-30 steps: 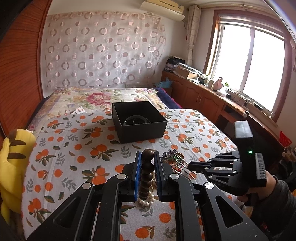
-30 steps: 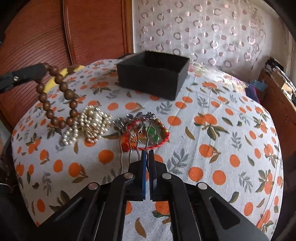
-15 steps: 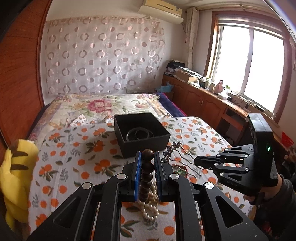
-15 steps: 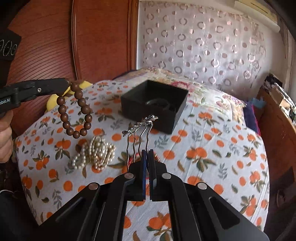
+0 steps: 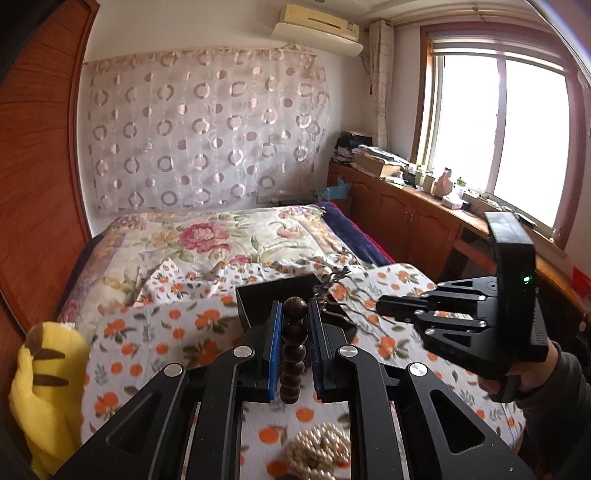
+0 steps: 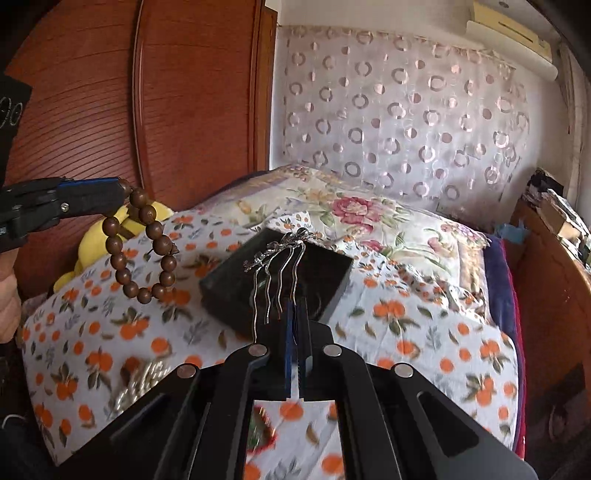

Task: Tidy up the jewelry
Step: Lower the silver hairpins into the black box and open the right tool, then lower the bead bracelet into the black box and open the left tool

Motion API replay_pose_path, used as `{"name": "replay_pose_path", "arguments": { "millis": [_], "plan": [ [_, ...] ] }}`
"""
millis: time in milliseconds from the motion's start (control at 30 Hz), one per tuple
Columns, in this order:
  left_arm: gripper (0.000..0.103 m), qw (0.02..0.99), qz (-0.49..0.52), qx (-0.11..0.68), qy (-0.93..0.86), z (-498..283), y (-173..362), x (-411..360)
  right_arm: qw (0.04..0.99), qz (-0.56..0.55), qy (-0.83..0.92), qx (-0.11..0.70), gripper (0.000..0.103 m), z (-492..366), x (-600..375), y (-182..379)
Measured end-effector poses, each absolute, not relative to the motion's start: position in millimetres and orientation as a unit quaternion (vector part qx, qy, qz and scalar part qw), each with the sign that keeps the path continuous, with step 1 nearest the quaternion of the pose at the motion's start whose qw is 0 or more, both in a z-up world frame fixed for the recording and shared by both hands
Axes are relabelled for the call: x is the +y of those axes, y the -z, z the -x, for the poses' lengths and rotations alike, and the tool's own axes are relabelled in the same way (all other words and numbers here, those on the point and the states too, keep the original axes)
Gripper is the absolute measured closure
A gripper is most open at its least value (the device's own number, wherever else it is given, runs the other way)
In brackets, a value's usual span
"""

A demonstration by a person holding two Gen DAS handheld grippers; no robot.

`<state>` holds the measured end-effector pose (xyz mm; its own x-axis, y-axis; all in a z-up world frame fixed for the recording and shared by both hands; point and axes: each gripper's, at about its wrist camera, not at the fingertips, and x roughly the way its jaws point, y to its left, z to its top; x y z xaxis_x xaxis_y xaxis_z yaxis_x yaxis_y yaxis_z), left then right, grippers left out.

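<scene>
The left gripper [image 5: 291, 314] is squeezing a brown bead bracelet [image 6: 142, 245], which is hanging in the air above the orange-print bedspread [image 6: 424, 332]. The right gripper [image 6: 295, 314] is pinching one prong of a silver hair comb [image 6: 279, 266], holding it over the black box [image 6: 229, 291]. A pile of pearls [image 5: 319, 448] is lying on the bed.

Home bedroom: bed [image 5: 229, 236] covered with floral quilt, wooden wardrobe [image 6: 177, 92], patterned curtain [image 5: 207, 133], wall air conditioner [image 5: 317, 26], cluttered window sideboard [image 5: 406, 206].
</scene>
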<state>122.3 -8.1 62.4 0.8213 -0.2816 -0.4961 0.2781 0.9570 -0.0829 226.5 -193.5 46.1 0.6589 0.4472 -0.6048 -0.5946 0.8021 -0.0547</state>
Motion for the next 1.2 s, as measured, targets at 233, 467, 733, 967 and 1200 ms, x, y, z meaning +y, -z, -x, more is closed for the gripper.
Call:
{"name": "replay_pose_path", "arguments": {
  "millis": [233,467,733,967,1200],
  "plan": [
    [0.091,0.953,-0.001,0.269,0.138,-158,-64,-9,0.893,0.119,-0.303,0.31,0.1,-263,-180,-30],
    [0.091,0.949,-0.005,0.284,0.137,-187,-55,-15,0.887,0.108,-0.31,0.325,0.1,-275,-178,-12],
    [0.091,0.945,-0.003,0.297,0.139,-207,-45,-19,0.885,0.093,-0.315,0.33,0.097,-277,-181,-8],
    [0.091,0.941,-0.005,0.307,0.14,-224,-36,-23,0.883,0.082,-0.321,0.332,0.097,-278,-186,-6],
    [0.091,0.939,-0.008,0.314,0.14,-235,-32,-26,0.894,0.068,-0.307,0.32,0.097,-278,-197,-13]
  ]
}}
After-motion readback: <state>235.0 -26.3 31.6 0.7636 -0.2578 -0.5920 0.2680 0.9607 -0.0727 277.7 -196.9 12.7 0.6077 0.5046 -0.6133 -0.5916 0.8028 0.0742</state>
